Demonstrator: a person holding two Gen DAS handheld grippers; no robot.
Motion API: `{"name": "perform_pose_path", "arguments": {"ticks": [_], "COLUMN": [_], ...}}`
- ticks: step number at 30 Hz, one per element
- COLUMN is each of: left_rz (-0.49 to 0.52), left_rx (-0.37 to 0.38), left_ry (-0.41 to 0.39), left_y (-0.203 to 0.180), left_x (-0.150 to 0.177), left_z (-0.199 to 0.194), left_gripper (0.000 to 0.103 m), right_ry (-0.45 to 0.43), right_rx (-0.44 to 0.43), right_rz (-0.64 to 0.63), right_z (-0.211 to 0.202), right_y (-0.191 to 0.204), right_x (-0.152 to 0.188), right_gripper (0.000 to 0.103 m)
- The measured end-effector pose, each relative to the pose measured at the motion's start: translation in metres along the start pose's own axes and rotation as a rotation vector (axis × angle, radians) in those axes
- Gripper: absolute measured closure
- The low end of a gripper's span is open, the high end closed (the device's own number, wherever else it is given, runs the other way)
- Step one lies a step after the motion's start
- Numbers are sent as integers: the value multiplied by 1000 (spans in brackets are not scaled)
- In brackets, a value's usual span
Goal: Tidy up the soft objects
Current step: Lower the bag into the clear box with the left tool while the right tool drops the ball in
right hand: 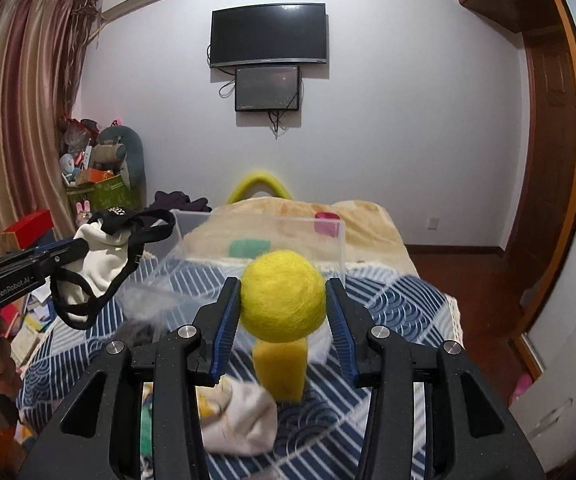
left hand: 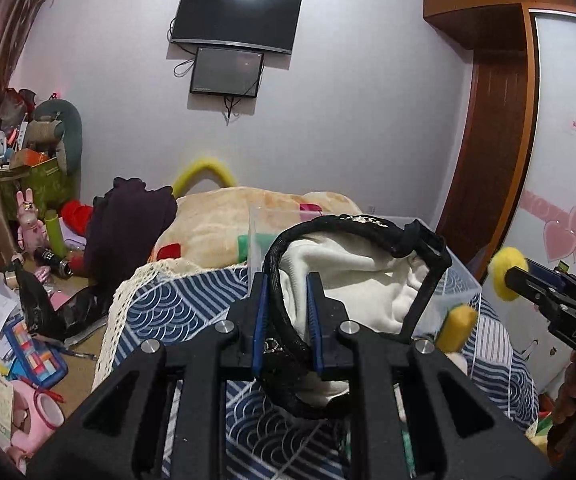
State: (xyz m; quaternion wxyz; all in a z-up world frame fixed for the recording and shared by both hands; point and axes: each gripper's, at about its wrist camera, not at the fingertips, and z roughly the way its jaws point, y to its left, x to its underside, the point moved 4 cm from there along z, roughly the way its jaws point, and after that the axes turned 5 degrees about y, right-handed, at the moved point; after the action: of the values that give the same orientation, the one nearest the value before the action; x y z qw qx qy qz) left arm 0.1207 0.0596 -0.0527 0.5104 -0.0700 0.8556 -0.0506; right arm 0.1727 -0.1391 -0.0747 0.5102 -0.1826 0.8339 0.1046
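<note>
Clamped in the left gripper (left hand: 287,320), a white cloth pouch with black strap (left hand: 340,272) hangs over the clear plastic box (right hand: 264,236); the right gripper (right hand: 284,312) pinches a fuzzy yellow felt ball (right hand: 283,294) just short of that box, seemingly midair. Lower each inside the walls before letting go.

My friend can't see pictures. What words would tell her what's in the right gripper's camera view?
The right gripper squeezes a fuzzy yellow ball above a bed with a blue patterned cover. At left, the left gripper holds up a white cloth with black trim near a clear plastic box. A yellow block stands on the bed.
</note>
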Motion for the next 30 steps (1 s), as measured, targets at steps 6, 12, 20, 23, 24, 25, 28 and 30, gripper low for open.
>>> {"name": "perform_pose_path", "arguments": {"ticks": [6, 12, 20, 23, 24, 25, 28, 30], "left_rz": [-11, -12, -31, -37, -38, -37, -28, -23], "left_rx": [11, 18, 28, 23, 17, 18, 33, 53], "left_ry": [17, 54, 108, 121, 131, 146, 185, 209], "left_y": [-3, -7, -11, -13, -13, -13, -16, -19], "left_x": [-17, -26, -33, -36, -36, -35, -32, -30], "left_z": [19, 45, 77, 87, 91, 96, 106, 111], "left_gripper": [85, 85, 85, 84, 84, 84, 84, 84], "right_ry": [12, 50, 151, 170, 172, 172, 174, 175], "right_rx": [7, 10, -11, -9, -7, -7, -3, -1], "right_rz": [9, 22, 3, 1, 0, -1, -8, -12], "right_z": [27, 45, 73, 76, 76, 77, 76, 76], "right_y": [3, 5, 10, 9, 8, 7, 8, 8], "right_x": [-9, -6, 2, 5, 5, 5, 5, 4], "right_gripper": [63, 63, 63, 62, 62, 62, 62, 61]}}
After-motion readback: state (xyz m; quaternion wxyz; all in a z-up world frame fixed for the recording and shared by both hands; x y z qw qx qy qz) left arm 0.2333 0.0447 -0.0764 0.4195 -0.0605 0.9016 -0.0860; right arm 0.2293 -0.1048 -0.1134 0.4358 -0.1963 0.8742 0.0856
